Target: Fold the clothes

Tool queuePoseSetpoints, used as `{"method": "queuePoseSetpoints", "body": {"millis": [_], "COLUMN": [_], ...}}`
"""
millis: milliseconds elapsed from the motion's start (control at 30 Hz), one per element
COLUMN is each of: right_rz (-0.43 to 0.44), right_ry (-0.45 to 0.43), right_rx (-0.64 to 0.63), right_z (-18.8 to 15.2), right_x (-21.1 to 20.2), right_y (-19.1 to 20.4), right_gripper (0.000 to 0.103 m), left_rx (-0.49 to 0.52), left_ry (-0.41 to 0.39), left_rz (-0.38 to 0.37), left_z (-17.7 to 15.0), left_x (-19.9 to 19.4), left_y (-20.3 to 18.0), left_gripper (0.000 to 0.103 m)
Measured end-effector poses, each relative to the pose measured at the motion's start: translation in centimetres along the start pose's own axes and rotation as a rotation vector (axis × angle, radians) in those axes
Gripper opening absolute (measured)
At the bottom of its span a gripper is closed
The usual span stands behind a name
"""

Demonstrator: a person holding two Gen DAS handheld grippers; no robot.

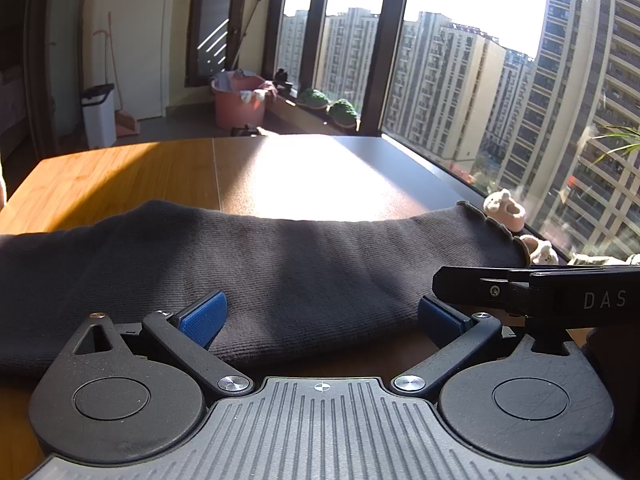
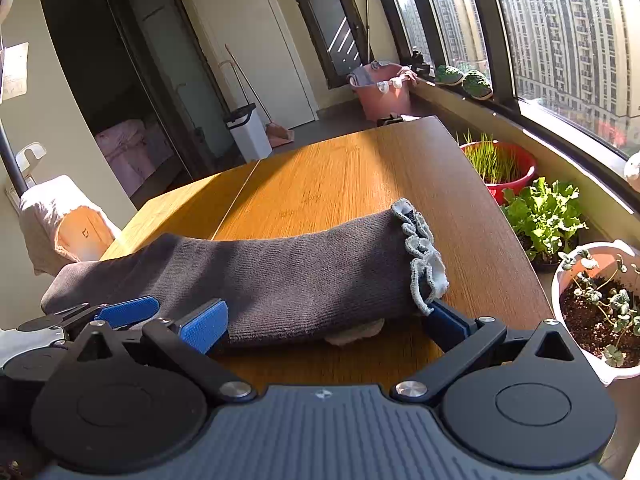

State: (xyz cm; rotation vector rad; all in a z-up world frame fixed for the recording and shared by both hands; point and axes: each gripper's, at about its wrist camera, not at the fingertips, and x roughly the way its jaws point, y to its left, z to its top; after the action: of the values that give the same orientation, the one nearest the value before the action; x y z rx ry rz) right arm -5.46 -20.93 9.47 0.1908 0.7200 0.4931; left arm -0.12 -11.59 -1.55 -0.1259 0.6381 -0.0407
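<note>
A dark grey ribbed garment [image 2: 280, 276], frilled pale hem at its right end, lies folded flat across the frame's middle.

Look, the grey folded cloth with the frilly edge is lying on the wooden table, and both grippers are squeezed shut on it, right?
Not quite. The grey folded cloth with the frilly edge does lie on the wooden table, but both grippers are wide open, not squeezing it. The right wrist view shows the right gripper; the left wrist view shows the left gripper.
</note>
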Motion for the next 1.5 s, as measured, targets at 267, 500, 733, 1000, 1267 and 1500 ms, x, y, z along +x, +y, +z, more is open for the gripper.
{"method": "queuePoseSetpoints", "body": {"millis": [267, 500, 733, 1000, 1267, 1500], "right_rz": [-0.181, -0.228, -0.187, -0.173, -0.148, -0.014], "right_ry": [-0.065, -0.086, -0.051, -0.077, -0.041, -0.047], "right_rx": [0.026, -0.017, 0.160, 0.043, 0.039, 0.216], "right_z": [0.1, 0.6, 0.5, 1.7, 2.9, 1.5], "right_x": [-1.1, -2.9, -1.6, -0.6, -0.1, -0.3], "right_y": [-0.3, -0.6, -3.3, -1.6, -3.3, -6.4], "right_gripper": [0.098, 0.060, 0.038, 0.016, 0.039, 0.046], "left_rx": [-0.054, -0.110, -0.139, -0.152, -0.193, -0.095], "left_ry": [-0.017, -0.032, -0.041, -0.020, 0.060, 0.073], "left_rz": [-0.045, -0.090, -0.109, -0.112, -0.215, -0.190], "left_z": [-0.1, -0.1, -0.1, 0.3, 3.5, 4.6], "left_x": [-0.3, -0.5, -0.6, -0.6, 0.6, 2.3], "left_y": [1.0, 2.0, 2.2, 2.3, 1.7, -1.3], "left_gripper": [0.103, 0.103, 0.103, 0.103, 0.103, 0.103]}}
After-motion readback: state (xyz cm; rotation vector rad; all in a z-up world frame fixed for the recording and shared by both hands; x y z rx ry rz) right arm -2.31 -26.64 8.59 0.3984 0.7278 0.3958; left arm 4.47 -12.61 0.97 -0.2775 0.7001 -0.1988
